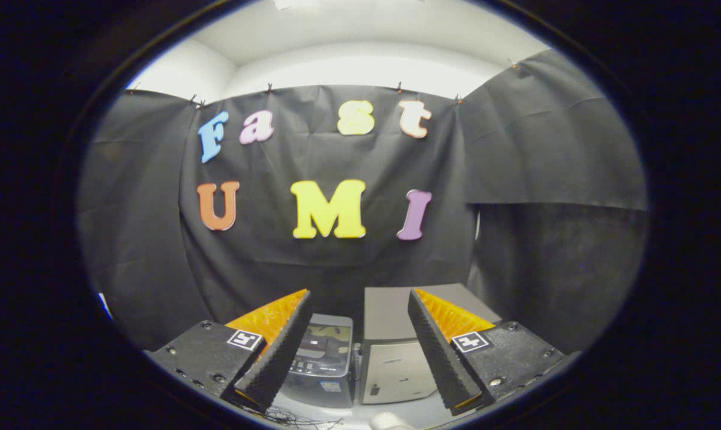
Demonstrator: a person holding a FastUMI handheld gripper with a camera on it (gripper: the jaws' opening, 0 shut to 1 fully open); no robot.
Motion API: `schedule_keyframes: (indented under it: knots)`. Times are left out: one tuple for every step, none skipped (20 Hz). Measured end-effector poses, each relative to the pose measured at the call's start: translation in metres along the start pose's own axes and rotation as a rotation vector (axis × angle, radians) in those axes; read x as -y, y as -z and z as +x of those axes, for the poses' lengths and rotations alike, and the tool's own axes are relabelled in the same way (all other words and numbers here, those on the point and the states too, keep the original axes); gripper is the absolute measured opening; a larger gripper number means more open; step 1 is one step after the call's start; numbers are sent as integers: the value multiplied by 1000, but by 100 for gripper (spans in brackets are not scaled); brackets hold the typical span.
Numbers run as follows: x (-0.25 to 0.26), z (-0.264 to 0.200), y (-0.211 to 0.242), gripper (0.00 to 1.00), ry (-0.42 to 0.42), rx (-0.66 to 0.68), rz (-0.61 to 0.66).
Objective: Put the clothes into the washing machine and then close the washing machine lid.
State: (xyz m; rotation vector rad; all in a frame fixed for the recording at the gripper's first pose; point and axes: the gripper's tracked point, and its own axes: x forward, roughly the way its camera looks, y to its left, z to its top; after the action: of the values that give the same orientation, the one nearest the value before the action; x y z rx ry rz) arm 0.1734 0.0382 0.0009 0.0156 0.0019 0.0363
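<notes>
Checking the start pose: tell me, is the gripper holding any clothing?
No, the gripper is open, with nothing between its fingers; the washing machine sits beyond them.

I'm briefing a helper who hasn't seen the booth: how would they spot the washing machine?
Against the black cloth wall stand two appliances, seen between the open gripper fingers. The washing machine is the one beside the grey boxy unit, marked by its dark top lid and control panel.

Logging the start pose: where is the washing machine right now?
In the gripper view the washing machine stands beyond the open tongs, nearer the left finger, against the black cloth wall, with a grey box right beside it.
</notes>
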Motion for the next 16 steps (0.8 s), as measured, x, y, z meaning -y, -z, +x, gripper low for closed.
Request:
schedule_keyframes:
  knots:
    - [11, -16, -7, 100, 6, 22, 8]
    - [24, -31, -12, 100, 13, 35, 14]
    - [38, -44, -15, 100, 21, 40, 23]
    - [51, -56, -17, 100, 27, 50, 31]
    - [63, -67, -20, 100, 33, 56, 39]
    - [75, -77, -22, 100, 36, 63, 44]
    - [87, -86, -24, 100, 38, 77, 41]
    - [99, -95, -25, 100, 53, 89, 33]
    - [112, -100, -24, 100, 75, 103, 34]
    - [123, -106, -20, 100, 91, 96, 37]
    - [126, -114, -15, 100, 93, 89, 50]
    - [128, -120, -13, 100, 83, 93, 65]
    - [130, -125, -14, 100, 76, 98, 76]
    - [131, -128, -14, 100, 71, 99, 81]
    - [132, -131, -11, 100, 63, 97, 82]
    - [129, -136, -12, 100, 53, 99, 75]
